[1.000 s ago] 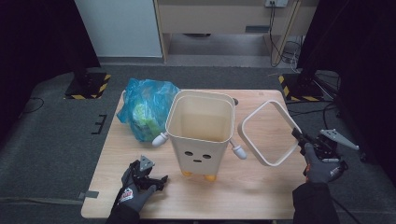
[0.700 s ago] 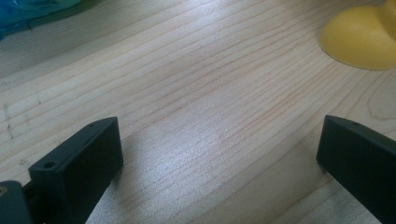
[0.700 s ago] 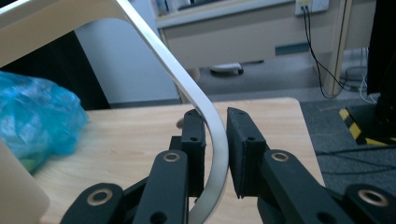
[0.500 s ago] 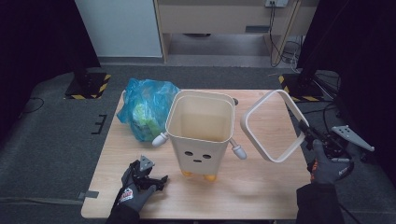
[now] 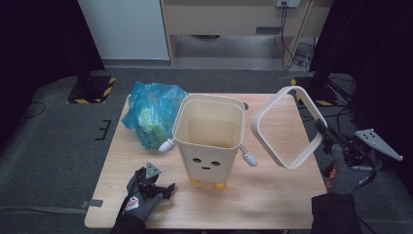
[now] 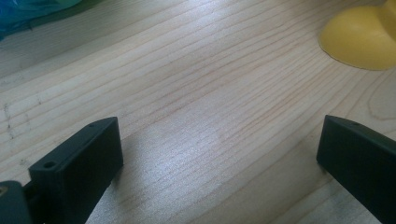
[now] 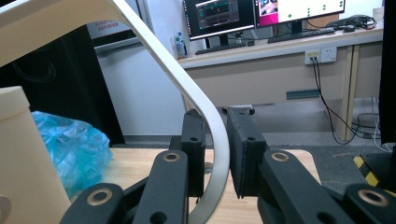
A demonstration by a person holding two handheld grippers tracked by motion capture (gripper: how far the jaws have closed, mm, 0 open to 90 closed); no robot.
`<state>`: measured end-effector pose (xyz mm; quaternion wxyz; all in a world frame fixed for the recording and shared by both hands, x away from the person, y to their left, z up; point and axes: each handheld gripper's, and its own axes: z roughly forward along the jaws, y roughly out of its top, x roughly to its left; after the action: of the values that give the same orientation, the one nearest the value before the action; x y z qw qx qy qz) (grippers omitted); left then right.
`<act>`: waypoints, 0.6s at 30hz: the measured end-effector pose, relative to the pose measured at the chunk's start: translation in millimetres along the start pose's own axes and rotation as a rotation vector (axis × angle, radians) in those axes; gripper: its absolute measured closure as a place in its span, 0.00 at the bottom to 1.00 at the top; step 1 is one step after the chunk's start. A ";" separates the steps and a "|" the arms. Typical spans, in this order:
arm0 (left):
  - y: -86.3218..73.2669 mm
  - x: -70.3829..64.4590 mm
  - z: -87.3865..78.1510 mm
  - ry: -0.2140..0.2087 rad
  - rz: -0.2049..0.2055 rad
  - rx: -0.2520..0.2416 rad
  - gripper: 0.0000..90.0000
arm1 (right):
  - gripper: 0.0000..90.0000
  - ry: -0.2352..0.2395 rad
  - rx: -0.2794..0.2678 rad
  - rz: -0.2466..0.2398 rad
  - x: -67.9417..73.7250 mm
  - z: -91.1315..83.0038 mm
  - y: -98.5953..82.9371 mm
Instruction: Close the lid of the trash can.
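The right gripper (image 5: 325, 136) clamps the cream rim ring (image 5: 287, 127) between both jaws and holds it lifted, tilted, beside the open bin (image 5: 209, 134). Judged status: ring is off the bin; fitting a bag, likely the blue plastic bag (image 5: 151, 114) behind it, and reseating the ring remain. The left gripper (image 6: 219, 154) rests spread wide on the table (image 6: 196, 93), holding nothing.

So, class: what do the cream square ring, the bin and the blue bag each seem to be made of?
Square ring: probably rigid plastic with a smooth satin finish; it keeps its shape clamped in the right gripper.
Bin: likely the same matte cream plastic with moulded walls.
Blue bag: thin plastic film, crinkled and translucent.
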<state>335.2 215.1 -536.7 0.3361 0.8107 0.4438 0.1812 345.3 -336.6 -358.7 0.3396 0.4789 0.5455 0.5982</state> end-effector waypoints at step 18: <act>0.2 0.1 0.2 -0.001 0.002 0.001 0.00 | 0.87 0.060 -0.056 0.000 12.4 -6.6 17.6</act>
<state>335.5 215.0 -536.7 0.3359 0.8112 0.4431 0.1811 337.3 -330.3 -338.7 0.3362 0.4512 0.5385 0.6272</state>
